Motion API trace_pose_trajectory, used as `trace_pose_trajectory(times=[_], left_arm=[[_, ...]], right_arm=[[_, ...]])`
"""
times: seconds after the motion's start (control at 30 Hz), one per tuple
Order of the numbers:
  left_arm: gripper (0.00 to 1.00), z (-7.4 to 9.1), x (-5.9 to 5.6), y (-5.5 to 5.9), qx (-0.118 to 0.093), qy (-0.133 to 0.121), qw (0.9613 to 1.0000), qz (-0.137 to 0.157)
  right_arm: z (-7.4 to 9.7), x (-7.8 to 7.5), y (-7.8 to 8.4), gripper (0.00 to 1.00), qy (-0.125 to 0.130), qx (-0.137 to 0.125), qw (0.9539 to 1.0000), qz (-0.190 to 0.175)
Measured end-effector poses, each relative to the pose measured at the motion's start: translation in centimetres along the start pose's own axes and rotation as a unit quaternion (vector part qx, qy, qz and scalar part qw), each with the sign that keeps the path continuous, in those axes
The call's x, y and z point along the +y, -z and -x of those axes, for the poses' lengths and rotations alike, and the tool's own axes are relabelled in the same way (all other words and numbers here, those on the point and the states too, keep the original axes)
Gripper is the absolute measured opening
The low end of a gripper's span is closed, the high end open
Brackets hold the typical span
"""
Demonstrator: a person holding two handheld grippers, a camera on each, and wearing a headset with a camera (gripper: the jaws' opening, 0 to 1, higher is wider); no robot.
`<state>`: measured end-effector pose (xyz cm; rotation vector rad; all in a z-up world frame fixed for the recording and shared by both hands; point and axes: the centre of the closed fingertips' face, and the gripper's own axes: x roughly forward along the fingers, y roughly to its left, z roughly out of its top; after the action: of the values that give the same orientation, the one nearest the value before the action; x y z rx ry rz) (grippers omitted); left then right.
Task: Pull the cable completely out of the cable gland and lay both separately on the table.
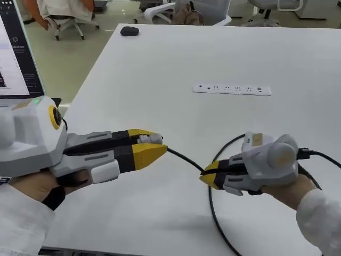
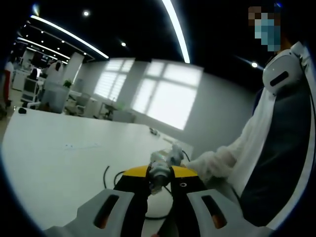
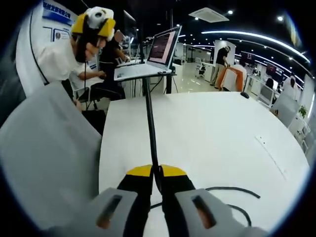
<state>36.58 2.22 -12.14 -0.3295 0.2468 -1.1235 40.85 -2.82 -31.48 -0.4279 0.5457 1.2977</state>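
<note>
One cable (image 1: 184, 158) straight: gland (image 1: 149, 138) in L claw (image 1: 155, 148) to R claw (image 1: 206, 177).

Table (image 1: 160, 64) centre open; power strip (image 1: 232, 89) beyond.

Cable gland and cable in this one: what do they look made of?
The cable gland looks like light grey plastic with a dull sheen, but it is blurred, so metal cannot be ruled out. The cable seems to have a matte black rubber or PVC jacket, since it bends in a loose loop on the table.
</note>
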Motion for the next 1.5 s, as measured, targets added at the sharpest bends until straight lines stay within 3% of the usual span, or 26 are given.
trace_pose_trajectory(times=[0.27, 0.57, 1.03, 1.5], left_arm=[[0.18, 0.2, 0.4, 0.7, -0.003, -0.006, 0.9999, 0.016], [0.18, 0.4, 0.8, 1.3, -0.004, -0.012, 0.9995, 0.029], [0.18, -0.2, 1.2, 2.0, -0.007, -0.018, 0.9988, 0.045], [0.18, -0.1, 1.3, 2.8, -0.006, -0.028, 0.9979, 0.059]], right_arm=[[-3.8, 0.0, 3.8, 0.04, -0.020, 0.055, 0.9983, -0.004], [-6.1, 1.0, 6.4, 0.05, -0.036, 0.101, 0.9942, 0.009], [-6.2, 2.2, 7.7, 0.06, -0.047, 0.121, 0.9912, 0.024], [-5.7, 2.1, 8.3, 0.14, -0.038, 0.120, 0.9920, -0.010]])
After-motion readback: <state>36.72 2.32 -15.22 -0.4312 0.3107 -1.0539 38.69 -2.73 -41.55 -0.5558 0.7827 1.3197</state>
